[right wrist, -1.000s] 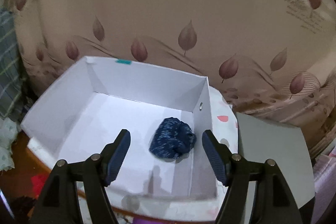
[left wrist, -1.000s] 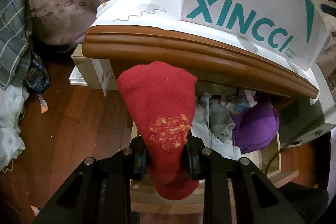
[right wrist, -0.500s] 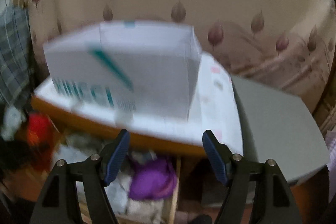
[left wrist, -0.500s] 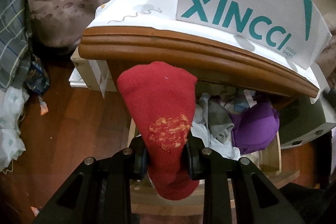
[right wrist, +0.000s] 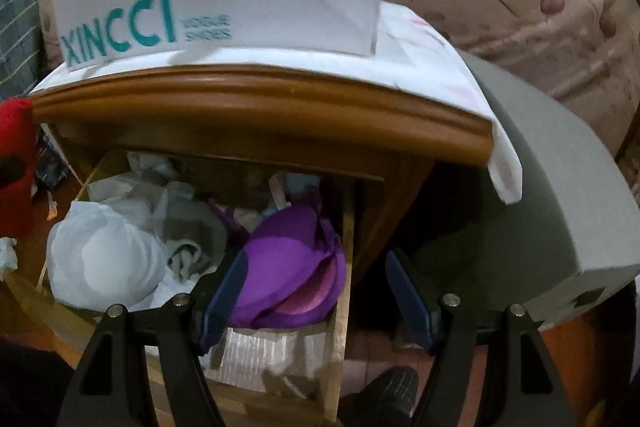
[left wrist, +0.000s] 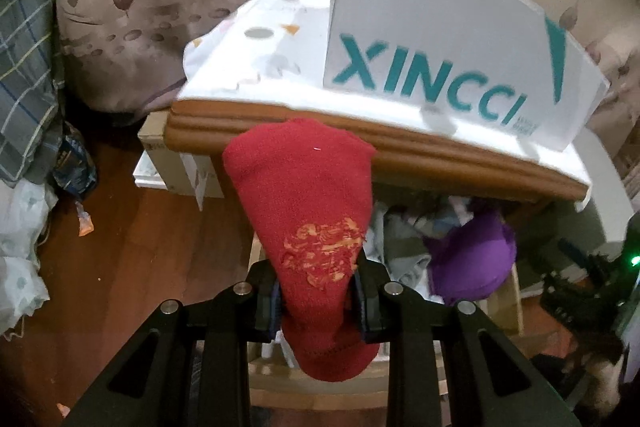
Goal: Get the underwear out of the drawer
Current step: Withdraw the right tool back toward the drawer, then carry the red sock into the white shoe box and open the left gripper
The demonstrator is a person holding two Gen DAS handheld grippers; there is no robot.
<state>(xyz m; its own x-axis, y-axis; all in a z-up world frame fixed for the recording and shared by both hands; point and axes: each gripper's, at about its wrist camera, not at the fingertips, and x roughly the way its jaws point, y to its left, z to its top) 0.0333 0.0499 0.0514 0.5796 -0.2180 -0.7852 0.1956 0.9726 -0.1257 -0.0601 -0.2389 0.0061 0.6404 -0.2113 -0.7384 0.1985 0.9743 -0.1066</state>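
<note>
**Red sock gripped above the open drawer; right gripper hangs wide over the purple bra**

The left gripper (left wrist: 316, 301) has its jaws clenched on a red sock (left wrist: 304, 203), which stands up between them, its upper end in front of the wooden nightstand edge (left wrist: 360, 143). The sock carries a worn orange print near the grip, and its lower end hangs below the jaws.

The drawer (right wrist: 342, 255) is pulled out beneath the nightstand edge and is full of underwear: a purple bra (right wrist: 288, 255) at its right side against the drawer wall, a white bra (right wrist: 108, 259) at its left, and grey and white crumpled garments (right wrist: 188, 223) between them.

The right gripper (right wrist: 316, 297) has its jaws released and spread wide, with nothing pressed between them. Its left pad sits just in front of the purple bra; its right pad lies outside the drawer wall.

On top of the nightstand stands a white shoe box (left wrist: 452, 39) lettered XINCCI, resting on a patterned white cloth (left wrist: 256, 47).
</note>
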